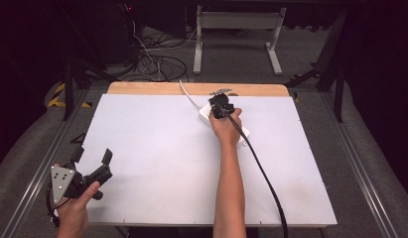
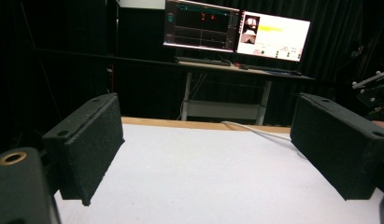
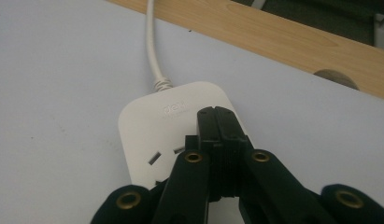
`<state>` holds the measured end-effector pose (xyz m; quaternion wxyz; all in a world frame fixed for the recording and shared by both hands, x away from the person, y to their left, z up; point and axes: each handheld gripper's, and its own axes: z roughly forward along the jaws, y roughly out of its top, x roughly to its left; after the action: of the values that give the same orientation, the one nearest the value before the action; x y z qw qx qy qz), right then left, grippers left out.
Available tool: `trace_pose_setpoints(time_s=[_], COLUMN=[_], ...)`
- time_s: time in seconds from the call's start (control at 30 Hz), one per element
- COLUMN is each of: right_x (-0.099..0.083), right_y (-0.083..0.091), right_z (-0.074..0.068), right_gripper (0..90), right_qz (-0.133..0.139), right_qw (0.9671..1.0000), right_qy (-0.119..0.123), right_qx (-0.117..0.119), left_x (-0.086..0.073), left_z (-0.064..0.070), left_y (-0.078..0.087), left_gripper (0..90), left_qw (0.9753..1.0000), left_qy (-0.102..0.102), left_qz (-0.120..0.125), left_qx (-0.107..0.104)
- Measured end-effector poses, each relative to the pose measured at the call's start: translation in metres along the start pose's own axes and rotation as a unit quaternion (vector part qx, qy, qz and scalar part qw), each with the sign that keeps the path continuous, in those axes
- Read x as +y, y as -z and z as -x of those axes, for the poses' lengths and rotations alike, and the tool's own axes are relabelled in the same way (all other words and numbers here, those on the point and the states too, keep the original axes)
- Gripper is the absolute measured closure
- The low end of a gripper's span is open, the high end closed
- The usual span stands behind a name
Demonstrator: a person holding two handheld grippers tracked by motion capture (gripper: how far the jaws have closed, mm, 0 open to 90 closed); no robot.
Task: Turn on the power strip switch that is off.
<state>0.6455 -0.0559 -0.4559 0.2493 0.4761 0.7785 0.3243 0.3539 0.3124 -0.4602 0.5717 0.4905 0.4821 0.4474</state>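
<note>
Pressing closed right claw on power strip, light, rigid, slick plastic best pinched across long sides; left claw wide open, empty.

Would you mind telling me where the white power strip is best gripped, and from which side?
Probably across its two long sides, coming straight down from above. The white power strip lies flat on the white board, so its top gives no hold. Stay clear of the cord at its far end. The right gripper is above it, shut.
</note>
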Motion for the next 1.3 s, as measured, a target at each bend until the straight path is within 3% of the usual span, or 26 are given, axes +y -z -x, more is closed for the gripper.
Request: trace_pose_setpoints(time_s=[0.2, 0.23, 0.27, 0.33, 0.4, 0.5, 0.63, 0.67, 0.7, 0.73, 0.87, 0.93, 1.07, 1.1, 1.13, 1.17, 1.2, 1.3], right_x=[-0.004, -0.009, -0.011, -0.011, -0.009, -0.007, -0.003, 0.001, 0.001, 0.003, 0.004, 0.003, 0.004, 0.004, 0.004, 0.006, 0.009, 0.009], right_y=[-0.001, 0.000, 0.000, 0.000, 0.002, 0.003, 0.002, 0.002, 0.002, 0.001, 0.000, 0.000, -0.002, -0.003, -0.003, -0.005, -0.007, -0.006], right_z=[0.005, 0.014, 0.018, 0.018, 0.015, 0.013, 0.013, 0.009, 0.009, 0.005, 0.003, 0.005, -0.001, -0.001, -0.001, -0.006, -0.016, -0.013], right_gripper=[90.0, 90.0, 90.0, 90.0, 90.0, 90.0, 90.0, 90.0, 90.0, 90.0, 90.0, 90.0, 90.0, 90.0, 90.0, 90.0, 90.0, 90.0], right_qz=[0.018, 0.032, 0.037, 0.034, 0.021, 0.012, -0.004, -0.016, -0.016, -0.021, -0.023, -0.021, -0.027, -0.019, -0.019, -0.022, -0.035, -0.035], right_qw=[0.9989, 0.9959, 0.9938, 0.9941, 0.9972, 0.9983, 0.9991, 0.9996, 0.9996, 0.9996, 0.9994, 0.9995, 0.9986, 0.9997, 0.9997, 0.9987, 0.9950, 0.9969], right_qy=[-0.041, -0.081, -0.099, -0.096, -0.069, -0.055, -0.041, -0.021, -0.021, -0.010, 0.007, 0.003, 0.027, 0.007, 0.007, 0.029, 0.062, 0.038], right_qx=[0.016, 0.025, 0.035, 0.036, 0.023, 0.010, 0.009, -0.003, -0.003, -0.019, -0.027, -0.021, -0.037, -0.016, -0.016, -0.036, -0.069, -0.059], left_x=[0.000, -0.001, -0.001, -0.001, 0.000, 0.002, 0.002, 0.001, 0.001, 0.001, 0.002, 0.002, 0.004, 0.004, 0.005, 0.004, 0.004, 0.005], left_z=[-0.003, -0.004, -0.004, -0.004, -0.004, -0.003, -0.002, -0.002, -0.002, -0.002, -0.003, -0.004, -0.005, -0.006, -0.006, -0.006, -0.007, -0.010], left_y=[0.002, 0.002, 0.003, 0.002, 0.002, 0.001, -0.001, -0.001, -0.002, -0.002, -0.002, -0.003, -0.003, -0.002, -0.002, -0.001, -0.001, 0.000], left_gripper=[10.1, 10.1, 10.0, 10.1, 10.1, 10.2, 10.2, 10.2, 10.2, 10.3, 10.3, 10.3, 10.3, 10.4, 10.4, 10.4, 10.3, 10.4], left_qw=[1.0000, 1.0000, 1.0000, 1.0000, 0.9999, 0.9998, 0.9998, 0.9998, 0.9998, 0.9998, 0.9997, 0.9997, 0.9995, 0.9994, 0.9994, 0.9994, 0.9994, 0.9994], left_qy=[0.004, 0.005, 0.006, 0.007, 0.015, 0.019, 0.020, 0.020, 0.021, 0.021, 0.024, 0.023, 0.030, 0.031, 0.031, 0.032, 0.032, 0.030], left_qz=[0.001, 0.000, 0.000, 0.000, 0.002, 0.005, 0.006, 0.003, 0.003, 0.004, 0.005, 0.005, 0.009, 0.010, 0.009, 0.010, 0.010, 0.010], left_qx=[0.004, 0.006, 0.006, 0.006, 0.006, 0.006, 0.005, 0.005, 0.004, 0.004, 0.004, 0.004, 0.007, 0.008, 0.009, 0.011, 0.010, 0.012])
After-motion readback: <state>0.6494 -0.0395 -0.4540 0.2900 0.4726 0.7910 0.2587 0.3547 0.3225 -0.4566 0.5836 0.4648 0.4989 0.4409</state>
